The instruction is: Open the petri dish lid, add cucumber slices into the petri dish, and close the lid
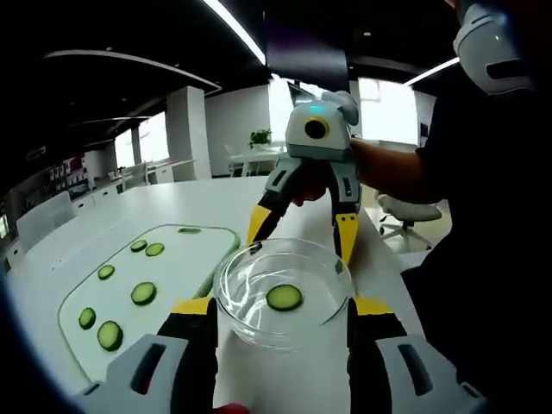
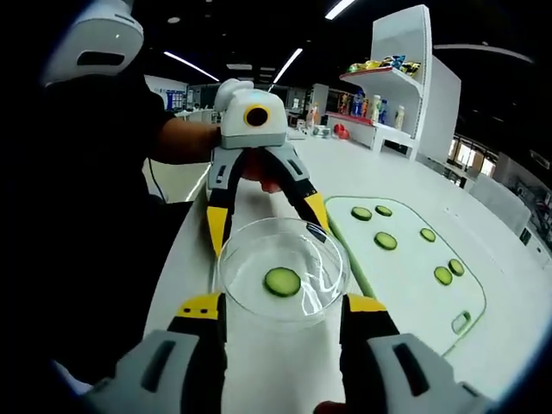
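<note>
petri dish [image 1: 283, 297] sits btwn both grippers, one slice [image 1: 284, 297] inside | left gripper [image 1: 283, 310] & right gripper [image 2: 282, 302] jaws spread, we grip nothing | more slices on board [image 1: 185, 259] to our left

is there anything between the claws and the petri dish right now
Nothing visible. The petri dish sits between the left claw and the right claw, both set wide at its rim, one cucumber slice inside.

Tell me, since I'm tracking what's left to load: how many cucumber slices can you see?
7: one cucumber slice in the petri dish between both grippers, six slices on the cutting board at. None looks hidden.
</note>
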A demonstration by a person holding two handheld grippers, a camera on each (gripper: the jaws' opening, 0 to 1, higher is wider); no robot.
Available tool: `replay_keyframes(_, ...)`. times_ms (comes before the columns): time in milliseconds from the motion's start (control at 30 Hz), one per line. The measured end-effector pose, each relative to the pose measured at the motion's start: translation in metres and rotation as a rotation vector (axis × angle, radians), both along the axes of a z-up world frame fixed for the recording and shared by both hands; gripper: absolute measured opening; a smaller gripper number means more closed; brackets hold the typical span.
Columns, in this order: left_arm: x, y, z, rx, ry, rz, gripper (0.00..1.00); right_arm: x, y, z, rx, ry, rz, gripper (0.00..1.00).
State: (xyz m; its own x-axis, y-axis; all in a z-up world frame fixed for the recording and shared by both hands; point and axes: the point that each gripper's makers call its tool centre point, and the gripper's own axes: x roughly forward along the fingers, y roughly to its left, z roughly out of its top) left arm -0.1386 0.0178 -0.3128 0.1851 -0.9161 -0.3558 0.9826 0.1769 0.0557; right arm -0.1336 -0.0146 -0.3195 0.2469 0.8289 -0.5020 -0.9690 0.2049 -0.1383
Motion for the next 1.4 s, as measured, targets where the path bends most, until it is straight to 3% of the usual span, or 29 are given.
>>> replay_keyframes(300, 0.001, -0.001, -0.015, 0.036, 0.014, 0.0, 0.6, 0.0, -0.001, -0.012, -0.014, 0.004, -0.006, 0.52)
replay_keyframes(567, 0.001, -0.004, -0.019, 0.032, 0.051, 0.005, 0.6, 0.001, 0.0, -0.015, 0.016, 0.046, -0.017, 0.53)
replay_keyframes(933, 0.005, -0.004, -0.019, 0.035, 0.038, 0.012, 0.61, 0.0, 0.001, -0.013, 0.024, 0.046, -0.026, 0.53)
replay_keyframes(1267, 0.007, 0.0, -0.017, 0.03, 0.022, 0.052, 0.62, 0.003, -0.004, -0.012, 0.044, 0.071, -0.074, 0.53)
replay_keyframes(1300, 0.007, 0.002, -0.016, 0.028, 0.019, 0.061, 0.63, 0.004, -0.012, -0.009, 0.057, 0.085, -0.119, 0.53)
replay_keyframes(1400, 0.006, 0.007, -0.012, 0.021, 0.019, 0.076, 0.64, 0.005, -0.017, -0.005, 0.07, 0.083, -0.147, 0.53)
